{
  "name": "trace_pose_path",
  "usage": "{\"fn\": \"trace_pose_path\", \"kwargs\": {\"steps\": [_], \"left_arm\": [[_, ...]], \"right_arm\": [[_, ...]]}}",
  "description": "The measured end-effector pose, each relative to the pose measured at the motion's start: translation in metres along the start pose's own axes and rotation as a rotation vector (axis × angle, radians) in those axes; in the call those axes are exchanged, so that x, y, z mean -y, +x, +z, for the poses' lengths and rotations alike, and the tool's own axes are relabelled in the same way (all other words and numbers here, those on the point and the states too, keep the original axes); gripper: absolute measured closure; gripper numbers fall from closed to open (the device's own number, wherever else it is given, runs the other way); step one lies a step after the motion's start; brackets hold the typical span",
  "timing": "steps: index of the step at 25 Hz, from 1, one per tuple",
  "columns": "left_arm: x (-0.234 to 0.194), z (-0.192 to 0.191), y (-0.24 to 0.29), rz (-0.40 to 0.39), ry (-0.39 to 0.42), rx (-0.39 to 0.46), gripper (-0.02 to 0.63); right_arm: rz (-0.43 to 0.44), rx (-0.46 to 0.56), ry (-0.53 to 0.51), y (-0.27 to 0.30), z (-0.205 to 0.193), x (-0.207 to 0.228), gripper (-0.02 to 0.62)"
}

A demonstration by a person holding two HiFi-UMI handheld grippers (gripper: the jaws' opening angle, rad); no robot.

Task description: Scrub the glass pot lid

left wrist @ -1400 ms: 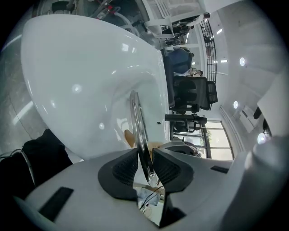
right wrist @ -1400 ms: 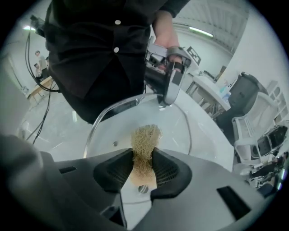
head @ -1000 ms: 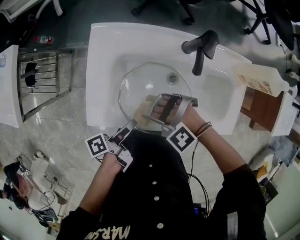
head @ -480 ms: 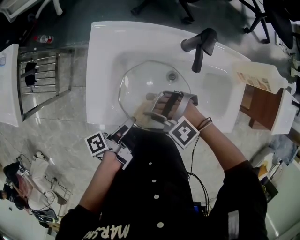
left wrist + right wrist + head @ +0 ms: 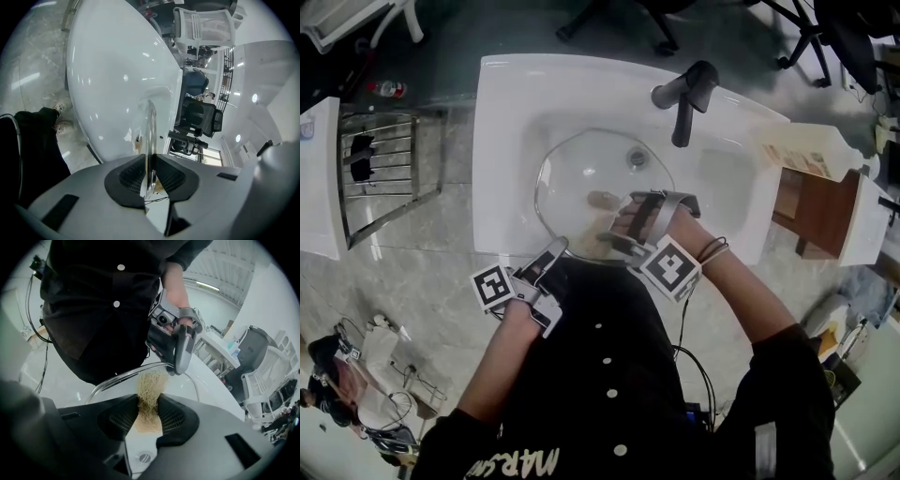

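Observation:
The glass pot lid (image 5: 586,173) stands tilted in the white sink (image 5: 506,122), its knob (image 5: 602,199) showing as a brown spot. My left gripper (image 5: 555,249) is shut on the lid's near rim; in the left gripper view the metal-edged rim (image 5: 150,136) runs straight between the pads of my left gripper (image 5: 150,176). My right gripper (image 5: 617,221) is over the lid's near right part. It is shut on a tan fibrous scrub pad (image 5: 150,390), whose free end touches the lid's rim (image 5: 123,377) close to the left gripper (image 5: 177,367).
A dark faucet (image 5: 684,98) reaches over the basin from the far right, above the drain (image 5: 637,158). A wire dish rack (image 5: 384,169) stands to the left and a wooden box with a white board (image 5: 816,159) to the right. The person's dark shirt presses against the sink's near edge.
My right gripper has slid a little to the right across the lid with the scrub pad. The left gripper still holds the rim at the same spot.

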State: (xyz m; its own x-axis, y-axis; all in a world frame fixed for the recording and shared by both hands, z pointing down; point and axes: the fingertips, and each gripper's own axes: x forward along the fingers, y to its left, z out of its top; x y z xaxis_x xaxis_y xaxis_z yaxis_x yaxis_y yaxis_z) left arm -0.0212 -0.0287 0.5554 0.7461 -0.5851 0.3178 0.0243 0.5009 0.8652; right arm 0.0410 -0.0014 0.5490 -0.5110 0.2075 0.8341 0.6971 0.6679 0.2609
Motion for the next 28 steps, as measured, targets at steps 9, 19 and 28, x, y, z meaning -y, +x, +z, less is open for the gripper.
{"fn": "trace_pose_path", "kwargs": {"steps": [9, 19, 28], "left_arm": [[-0.002, 0.000, 0.000, 0.036, 0.003, -0.026, 0.525], [-0.004, -0.001, 0.000, 0.044, 0.012, -0.056, 0.525], [-0.005, -0.011, -0.025, 0.156, 0.185, -0.232, 0.518]], "right_arm": [[0.183, -0.063, -0.056, -0.027, -0.019, -0.048, 0.459], [0.181, -0.184, -0.095, -0.035, -0.035, -0.064, 0.459], [-0.232, -0.261, 0.242, -0.060, -0.034, -0.009, 0.456]]}}
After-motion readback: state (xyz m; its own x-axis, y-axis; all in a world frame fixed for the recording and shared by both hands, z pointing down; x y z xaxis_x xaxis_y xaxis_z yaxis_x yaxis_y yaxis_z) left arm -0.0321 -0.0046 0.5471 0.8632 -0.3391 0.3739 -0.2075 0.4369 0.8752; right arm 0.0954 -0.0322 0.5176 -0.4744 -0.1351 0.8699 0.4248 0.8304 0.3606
